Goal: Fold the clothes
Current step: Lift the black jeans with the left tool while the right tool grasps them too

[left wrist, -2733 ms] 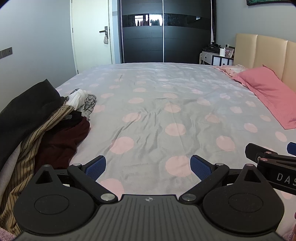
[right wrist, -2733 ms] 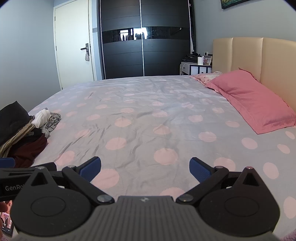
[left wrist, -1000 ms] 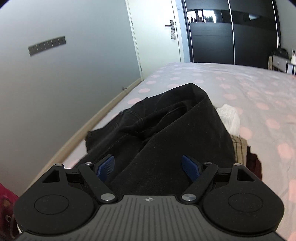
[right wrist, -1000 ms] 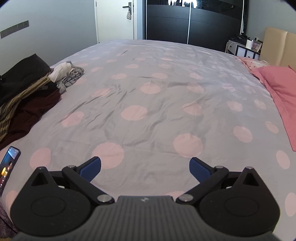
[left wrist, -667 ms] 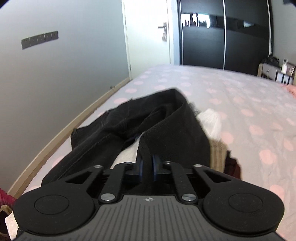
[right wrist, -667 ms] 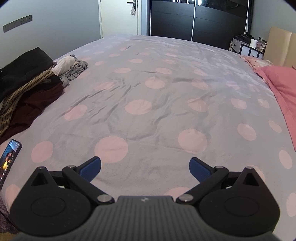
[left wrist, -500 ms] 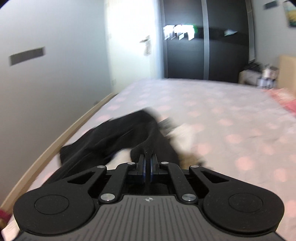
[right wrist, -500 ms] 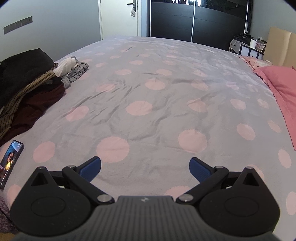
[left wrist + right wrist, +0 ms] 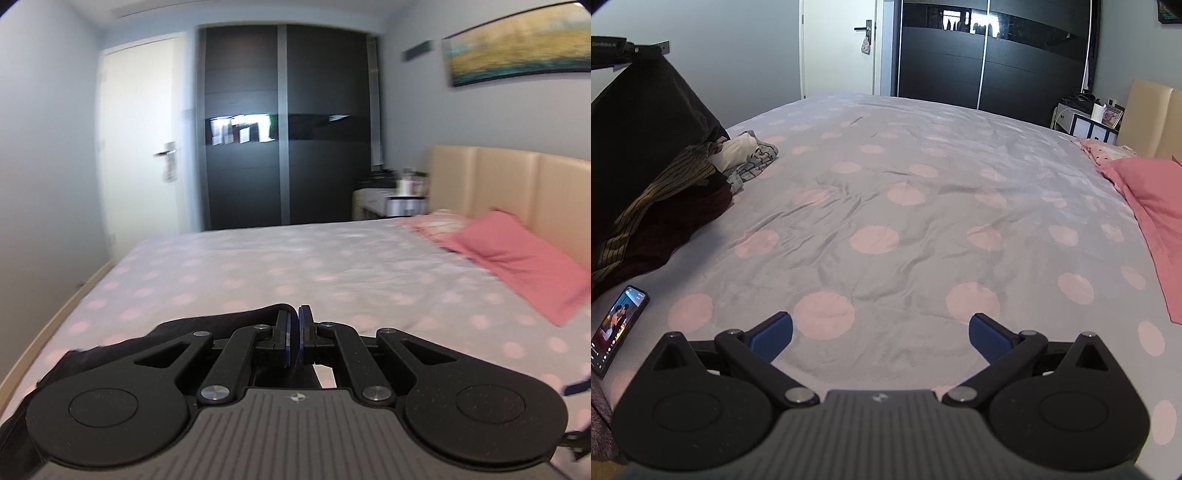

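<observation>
Black fabric garment (image 9: 229, 325) is hanging from your left gripper (image 9: 294, 341), its blue pads pinched tight on a fold, the rest draping down to that gripper's left. In the right wrist view the same dark cloth is hanging lifted above the pile of striped and maroon clothes (image 9: 661, 206). Your right gripper (image 9: 881, 338) is holding nothing, jaws spread wide over the grey sheet with pink dots (image 9: 923, 221). A phone with a lit screen (image 9: 617, 326) is lying just left of that gripper, and the pink pillow (image 9: 1152, 206) is sitting far off to its right.
</observation>
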`<state>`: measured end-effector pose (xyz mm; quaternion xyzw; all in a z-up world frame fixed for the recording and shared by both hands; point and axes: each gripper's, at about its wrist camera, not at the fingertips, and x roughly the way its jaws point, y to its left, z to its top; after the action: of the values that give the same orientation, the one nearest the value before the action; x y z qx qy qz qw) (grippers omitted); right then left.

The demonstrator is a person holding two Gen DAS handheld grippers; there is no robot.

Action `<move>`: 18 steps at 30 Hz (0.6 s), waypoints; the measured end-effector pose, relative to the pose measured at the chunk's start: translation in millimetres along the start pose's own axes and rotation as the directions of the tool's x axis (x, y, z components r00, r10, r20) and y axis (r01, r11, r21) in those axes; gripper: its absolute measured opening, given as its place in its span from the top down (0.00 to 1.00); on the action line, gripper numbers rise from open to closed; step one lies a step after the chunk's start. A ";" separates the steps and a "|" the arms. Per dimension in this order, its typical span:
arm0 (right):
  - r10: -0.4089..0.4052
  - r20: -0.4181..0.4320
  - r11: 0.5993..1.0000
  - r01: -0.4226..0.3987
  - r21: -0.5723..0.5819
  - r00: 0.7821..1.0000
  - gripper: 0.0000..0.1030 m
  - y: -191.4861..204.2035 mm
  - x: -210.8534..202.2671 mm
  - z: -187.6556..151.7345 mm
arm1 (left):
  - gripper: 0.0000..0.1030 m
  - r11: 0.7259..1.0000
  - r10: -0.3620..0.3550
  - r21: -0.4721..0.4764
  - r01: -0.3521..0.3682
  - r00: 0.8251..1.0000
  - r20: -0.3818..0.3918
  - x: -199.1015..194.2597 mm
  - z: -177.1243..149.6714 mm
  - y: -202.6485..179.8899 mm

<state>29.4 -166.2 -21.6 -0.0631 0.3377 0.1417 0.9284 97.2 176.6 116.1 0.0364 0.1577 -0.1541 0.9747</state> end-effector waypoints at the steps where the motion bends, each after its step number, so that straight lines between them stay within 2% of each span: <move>1: -0.002 0.002 1.000 0.002 0.001 1.000 0.00 -0.5 -0.1 0.9 | 1.00 0.993 -0.120 0.017 0.119 0.992 0.050 -5.9 1.3 -8.7; 2: -0.005 0.005 1.000 0.005 0.001 1.000 0.00 -0.9 -0.5 1.9 | 1.00 0.974 -0.226 0.044 0.223 0.970 0.094 -12.5 5.4 -22.9; 3: -0.008 0.008 1.000 0.008 0.001 1.000 0.00 -1.2 -0.9 2.9 | 1.00 0.960 -0.275 0.091 0.265 0.954 0.118 -18.8 12.4 -46.1; 5: -0.016 0.012 1.000 0.016 0.002 1.000 0.00 -2.0 -1.3 4.6 | 1.00 0.945 -0.288 0.191 0.264 0.951 0.113 -24.6 22.7 -92.6; 7: -0.023 0.014 1.000 0.023 0.007 1.000 0.00 -3.2 -2.5 5.2 | 1.00 0.925 -0.333 0.202 0.321 0.942 0.028 -13.6 21.2 -114.0; 12: -0.038 0.030 0.999 0.038 0.001 0.999 0.00 -5.9 -10.7 0.6 | 1.00 0.944 -0.258 0.178 0.279 0.957 -0.133 24.0 0.6 -114.0; 15: -0.031 0.028 1.000 0.030 0.006 0.999 0.00 -6.2 -13.6 -0.9 | 1.00 0.963 -0.187 0.166 0.212 0.970 -0.156 34.5 -8.1 -101.1; 18: -0.016 0.027 1.000 0.016 -0.001 1.000 0.00 -1.5 -14.0 1.3 | 1.00 0.976 -0.129 0.155 0.154 0.979 -0.160 28.2 -13.8 -83.3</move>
<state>20.4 -170.4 -11.5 -0.0646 0.3244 0.1353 0.9339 92.6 91.1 92.1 0.1180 0.2187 -0.2330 0.9402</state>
